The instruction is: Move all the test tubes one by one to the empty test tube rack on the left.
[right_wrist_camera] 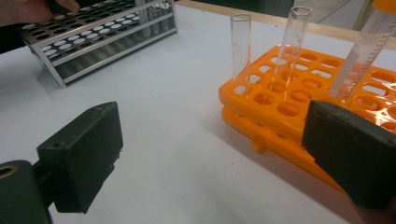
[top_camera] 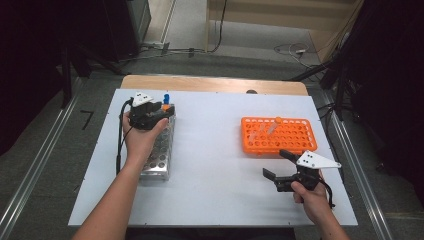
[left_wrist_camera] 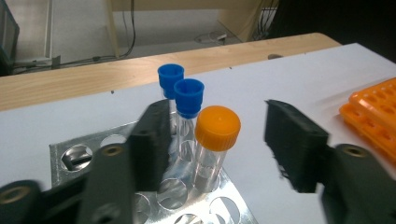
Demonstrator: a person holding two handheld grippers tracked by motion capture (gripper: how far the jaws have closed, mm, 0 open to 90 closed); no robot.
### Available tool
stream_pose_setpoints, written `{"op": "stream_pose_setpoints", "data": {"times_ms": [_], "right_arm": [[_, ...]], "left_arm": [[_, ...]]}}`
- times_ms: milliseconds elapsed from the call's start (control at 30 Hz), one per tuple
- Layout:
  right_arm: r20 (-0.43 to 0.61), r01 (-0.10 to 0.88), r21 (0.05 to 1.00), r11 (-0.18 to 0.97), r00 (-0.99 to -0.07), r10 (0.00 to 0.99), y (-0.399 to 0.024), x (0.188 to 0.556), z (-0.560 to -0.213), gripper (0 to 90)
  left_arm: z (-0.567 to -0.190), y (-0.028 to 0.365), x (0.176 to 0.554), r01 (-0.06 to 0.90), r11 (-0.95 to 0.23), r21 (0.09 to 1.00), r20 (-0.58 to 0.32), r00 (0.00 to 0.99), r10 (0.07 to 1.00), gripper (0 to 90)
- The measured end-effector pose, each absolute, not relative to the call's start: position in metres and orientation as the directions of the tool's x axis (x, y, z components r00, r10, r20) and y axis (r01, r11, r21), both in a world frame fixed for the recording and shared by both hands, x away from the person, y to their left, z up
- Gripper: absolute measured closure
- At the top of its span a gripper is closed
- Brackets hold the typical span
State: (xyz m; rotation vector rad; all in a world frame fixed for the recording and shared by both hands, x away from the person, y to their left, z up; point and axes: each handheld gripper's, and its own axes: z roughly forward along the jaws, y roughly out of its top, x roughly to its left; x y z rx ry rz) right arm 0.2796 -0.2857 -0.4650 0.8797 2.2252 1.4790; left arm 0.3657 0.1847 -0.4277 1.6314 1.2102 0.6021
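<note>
Black jaws flank orange-capped tube [left_wrist_camera: 216,140]; markings seemingly none.

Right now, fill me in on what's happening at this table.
A person is moving capped tubes between racks. The left gripper stands open around the orange-capped clear tube, which sits in the silver metal rack beside two blue-capped tubes. The right gripper waits open near the orange plastic rack.

Left gripper [top_camera: 165,111]: black body, white three-cornered top plate with dark holes, black cable trailing along the bare forearm. Right gripper [top_camera: 278,164]: same black build, white plate at its 1 o'clock, looped black cable. Jaws: blocky black pads, brass-coloured screw heads. No sleeves visible.
</note>
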Motion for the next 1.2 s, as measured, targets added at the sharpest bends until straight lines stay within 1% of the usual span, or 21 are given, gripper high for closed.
{"op": "stream_pose_setpoints", "data": {"times_ms": [167, 333, 433, 733, 900, 1000, 1200], "right_arm": [[0.066, 0.313, 0.913, 0.261, -0.745, 0.663, -0.286, 0.284, -0.463, 3.8], [0.073, 0.321, 0.914, 0.248, -0.731, 0.678, -0.285, 0.289, -0.46, 3.8], [0.07, 0.321, 0.915, 0.245, -0.724, 0.686, -0.284, 0.292, -0.457, 3.8], [0.095, 0.354, 0.911, 0.212, -0.681, 0.726, -0.286, 0.313, -0.446, 3.9], [0.078, 0.354, 0.91, 0.217, -0.659, 0.748, -0.288, 0.328, -0.441, 3.9], [0.096, 0.364, 0.909, 0.202, -0.655, 0.749, -0.29, 0.338, -0.439, 3.9], [0.092, 0.384, 0.901, 0.201, -0.623, 0.777, -0.292, 0.357, -0.44, 4.1]], "left_arm": [[-0.422, 0.183, 0.353, 0.411, 0.005, 0.912, -0.192, 0.415, 0.889, 19.2], [-0.418, 0.178, 0.336, 0.4, 0.007, 0.917, -0.202, 0.449, 0.871, 11.5], [-0.417, 0.175, 0.325, 0.392, 0.006, 0.92, -0.205, 0.467, 0.86, 8.5], [-0.419, 0.167, 0.3, 0.379, -0.003, 0.926, -0.207, 0.514, 0.832, 3.0], [-0.42, 0.168, 0.292, 0.369, 0.0, 0.929, -0.21, 0.53, 0.822, 1.5], [-0.42, 0.171, 0.289, 0.364, 0.011, 0.931, -0.218, 0.532, 0.818, 1.4], [-0.421, 0.174, 0.285, 0.362, 0.021, 0.932, -0.227, 0.537, 0.812, 1.4]]}}
